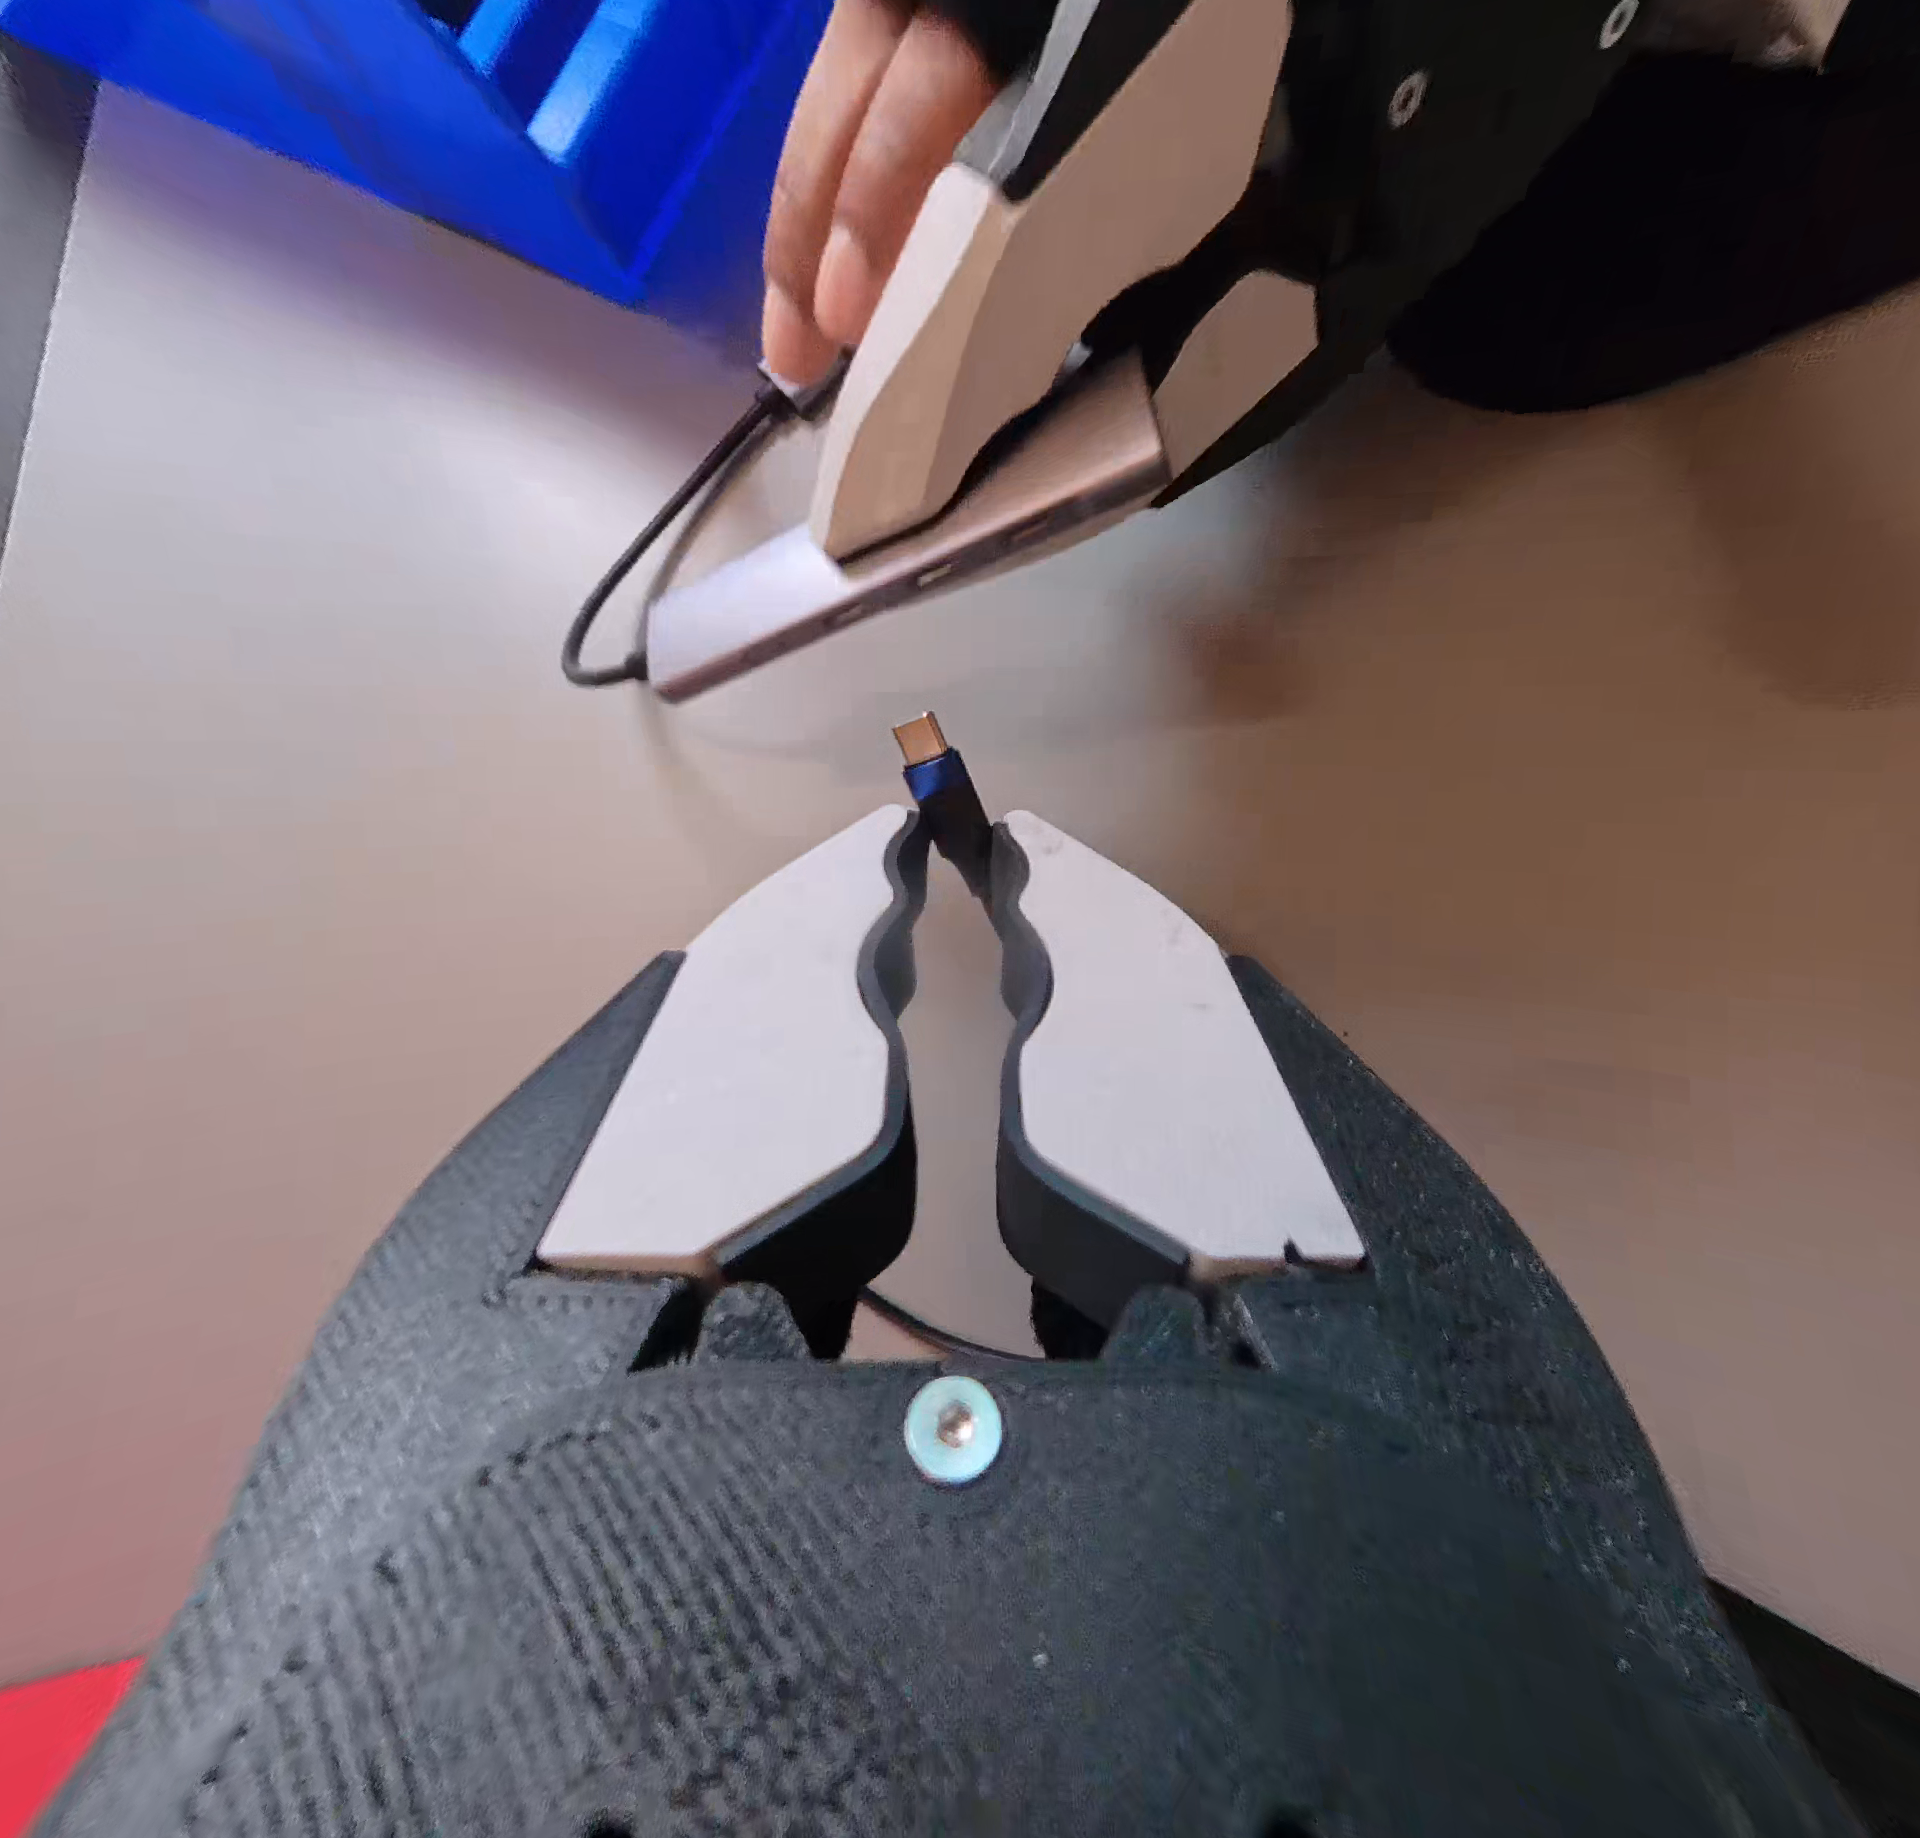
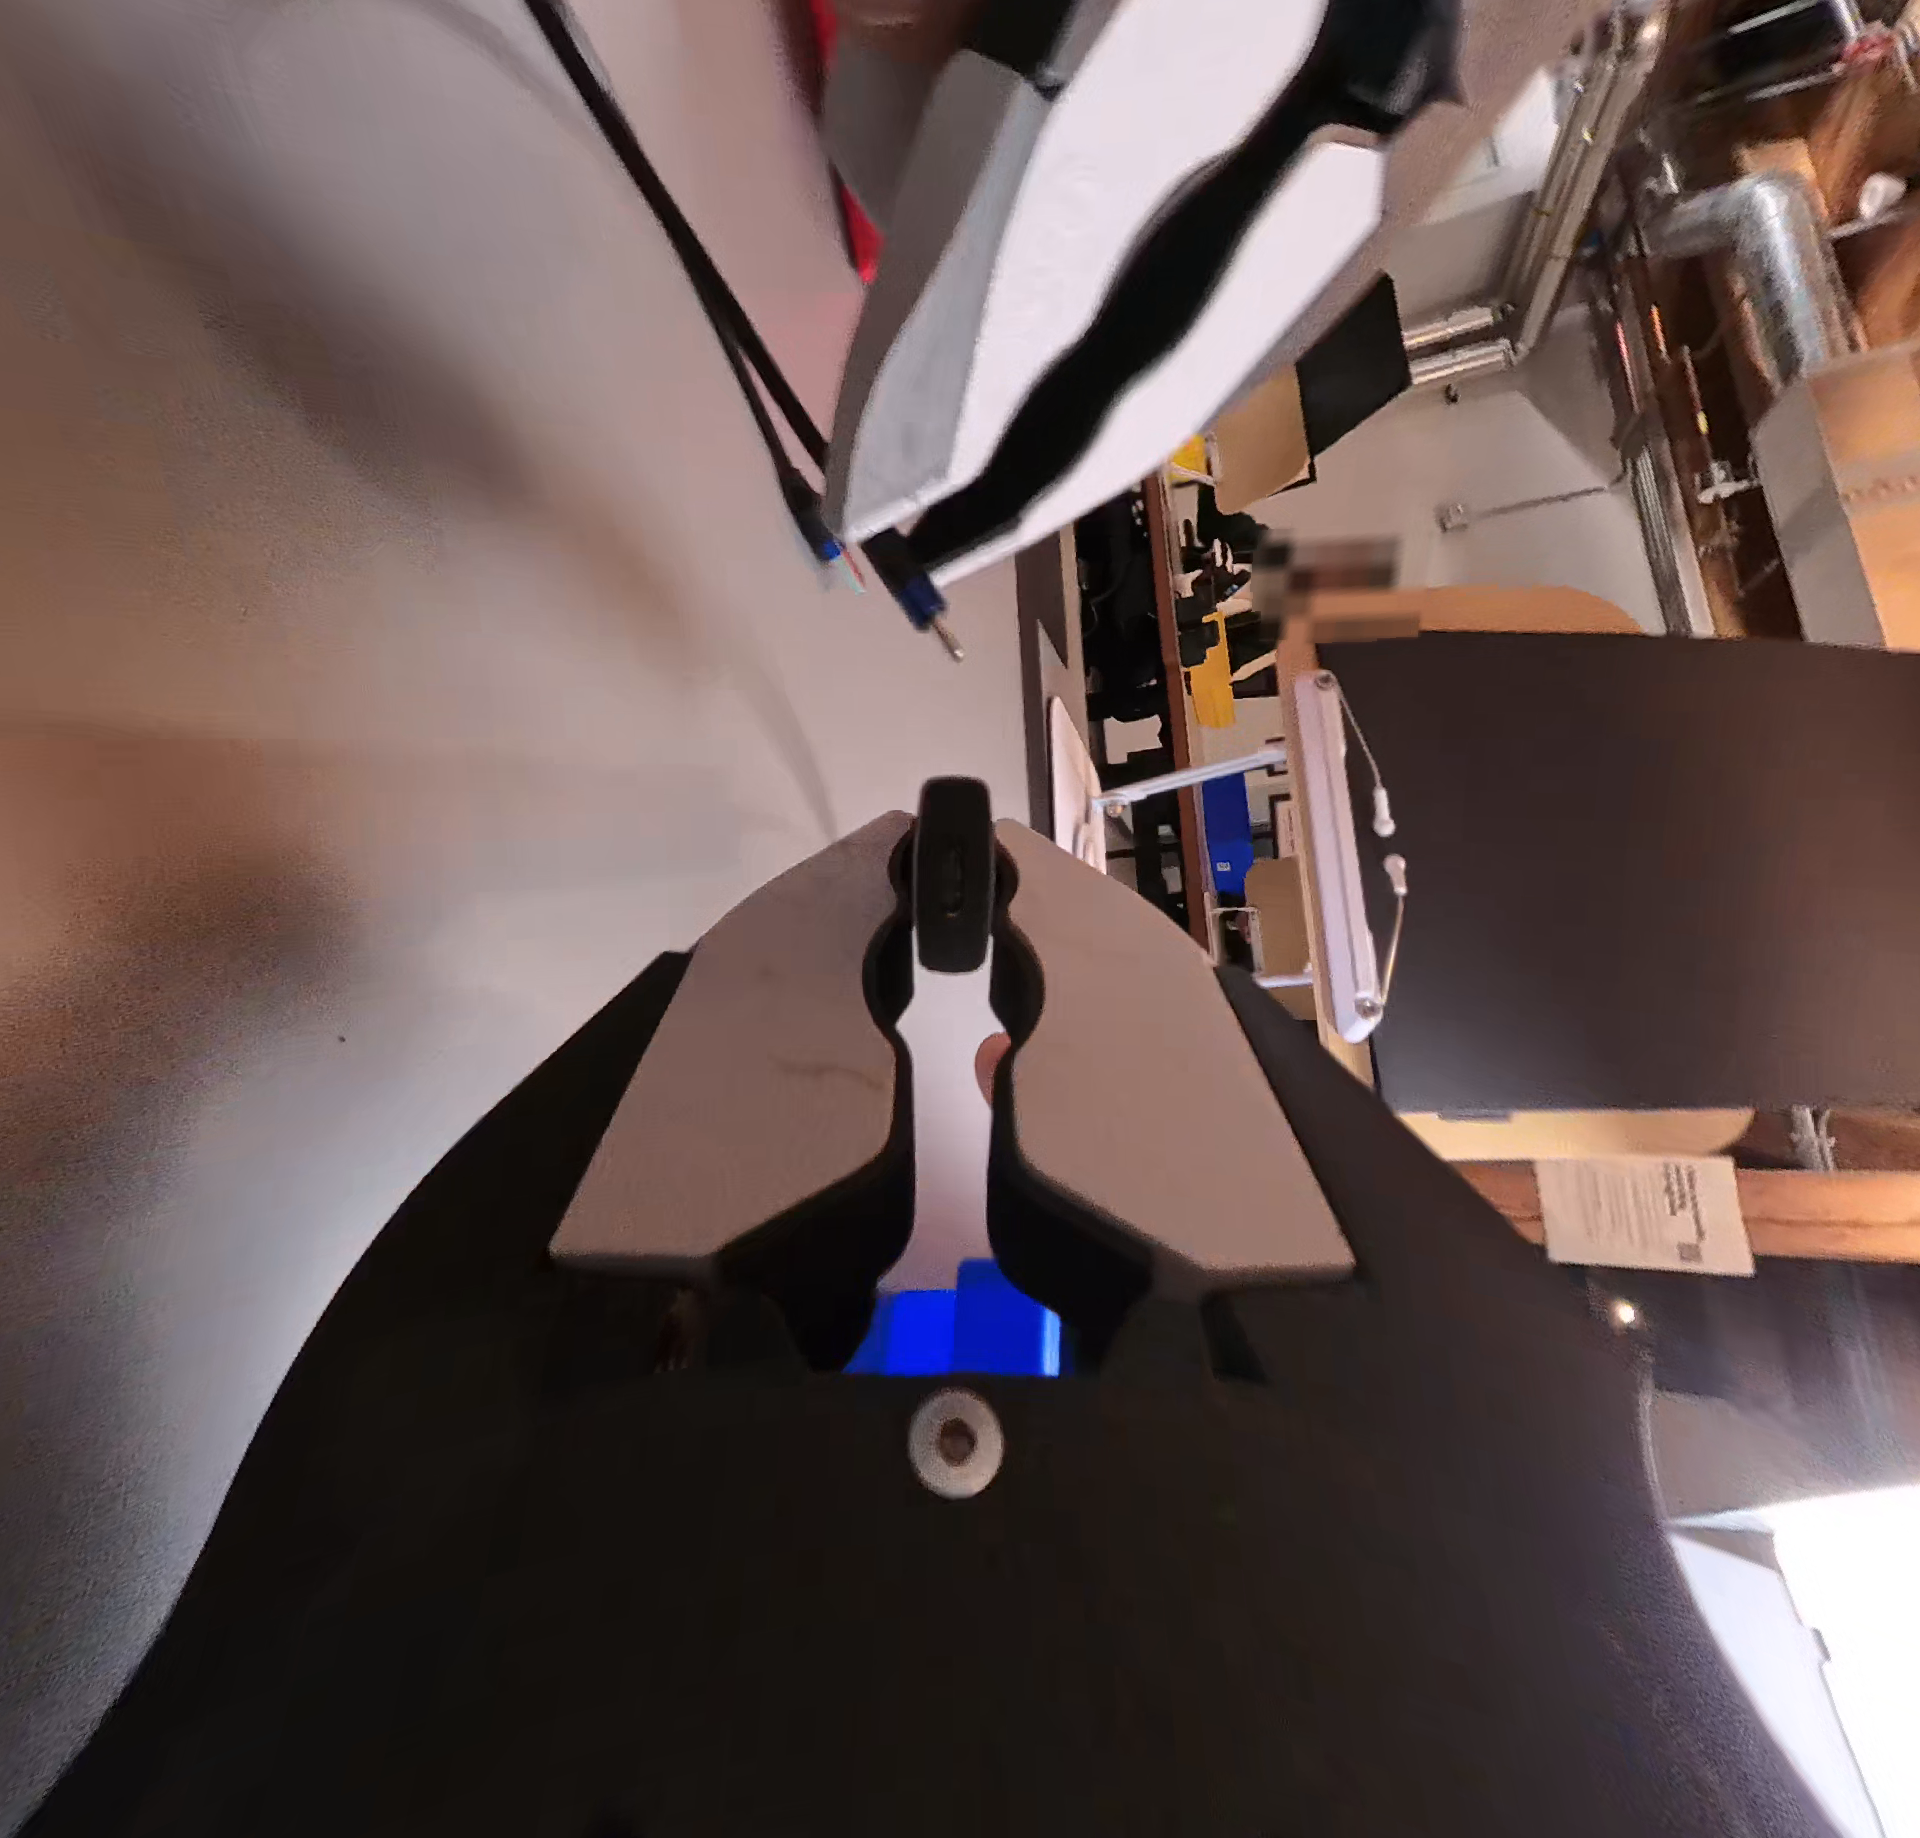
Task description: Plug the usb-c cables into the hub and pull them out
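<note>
Left wrist view first: the left gripper (image 1: pixel 954 832) has its jaws nearly closed, pinching a usb-c cable (image 1: pixel 940 796) just behind its blue collar, so the metal plug sticks out past the tips and points at the hub (image 1: pixel 894 573) without touching it, a small gap between them. The hub is a flat grey bar lying on the pale bench (image 1: pixel 312 853), ports along its near edge, its own dark lead (image 1: pixel 644 562) looping off the left end. The right gripper (image 1: pixel 1049 417) reaches in from the top right with one jaw on top of the hub and the other at its right end, and a bare hand (image 1: pixel 862 188) rests fingertips by the lead's plug. A blue bin (image 1: pixel 436 74) sits at the back, which you barely get from the other camera. Right wrist view: the right gripper (image 2: pixel 951 879) has its jaws closed down on the hub (image 2: pixel 951 884), seen end-on as a dark oval. The left gripper (image 2: pixel 1039 334) hangs in from above holding its usb-c cable (image 2: pixel 914 593), and here a second cable end (image 2: pixel 821 531) shows just beside it. This view also catches a cluttered workshop (image 2: pixel 1662 334) behind.
</note>
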